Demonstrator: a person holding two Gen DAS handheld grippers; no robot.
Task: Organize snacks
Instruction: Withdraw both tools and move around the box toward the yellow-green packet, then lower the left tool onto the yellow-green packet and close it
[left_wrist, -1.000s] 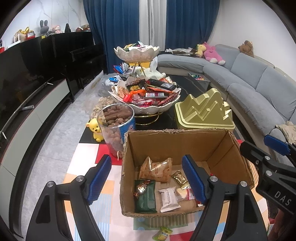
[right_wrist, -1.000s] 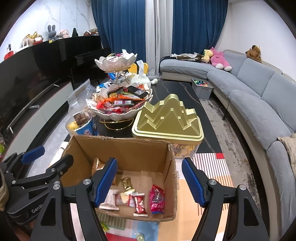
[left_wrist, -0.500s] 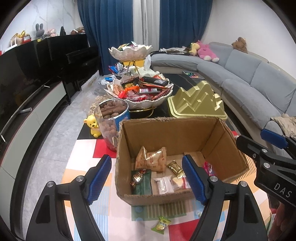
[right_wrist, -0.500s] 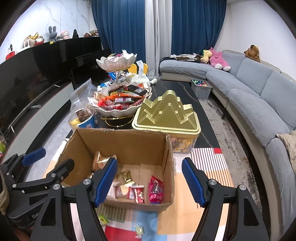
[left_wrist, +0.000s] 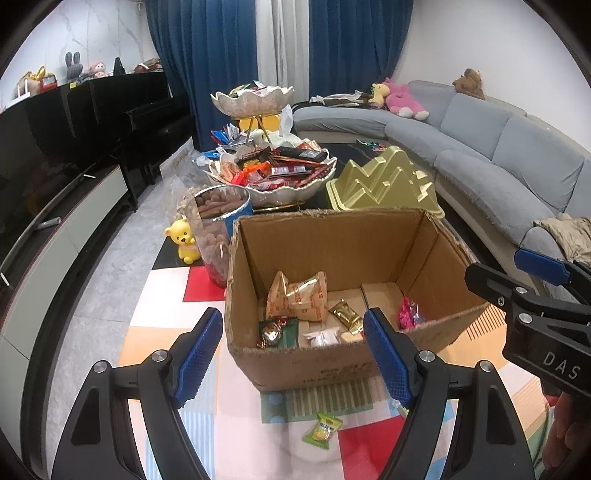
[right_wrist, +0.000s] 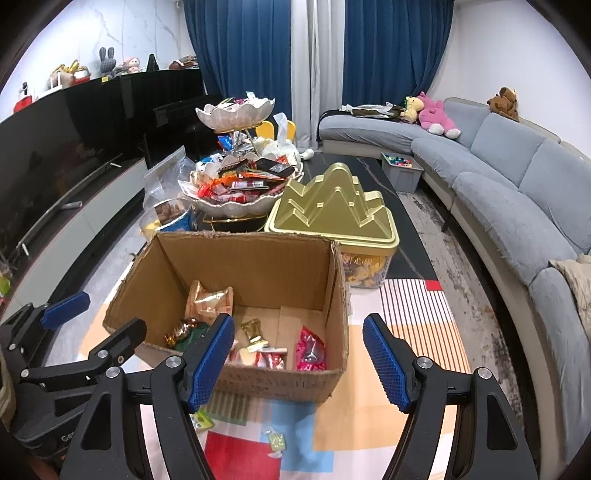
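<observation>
An open cardboard box (left_wrist: 317, 362) sits on a coloured mat and holds several wrapped snacks, among them an orange packet (left_wrist: 299, 295) and a pink one (right_wrist: 310, 349). A green candy (left_wrist: 322, 431) lies on the mat in front of the box; it also shows in the right wrist view (right_wrist: 202, 420), near another small candy (right_wrist: 277, 440). My left gripper (left_wrist: 293, 354) is open and empty, held just before the box's near wall. My right gripper (right_wrist: 298, 360) is open and empty, over the box's near right corner.
A two-tier white bowl stand (left_wrist: 273, 177) heaped with snacks, a jar of nuts (left_wrist: 218, 225), a yellow bear figure (left_wrist: 183, 240) and a gold mountain-shaped tin (right_wrist: 332, 210) stand behind the box. A grey sofa (right_wrist: 517, 192) runs along the right, a black TV unit (left_wrist: 55, 147) along the left.
Both grippers have drawn back from the box, so its near wall and the loose candies on the mat show more fully. Both stay open and empty.
</observation>
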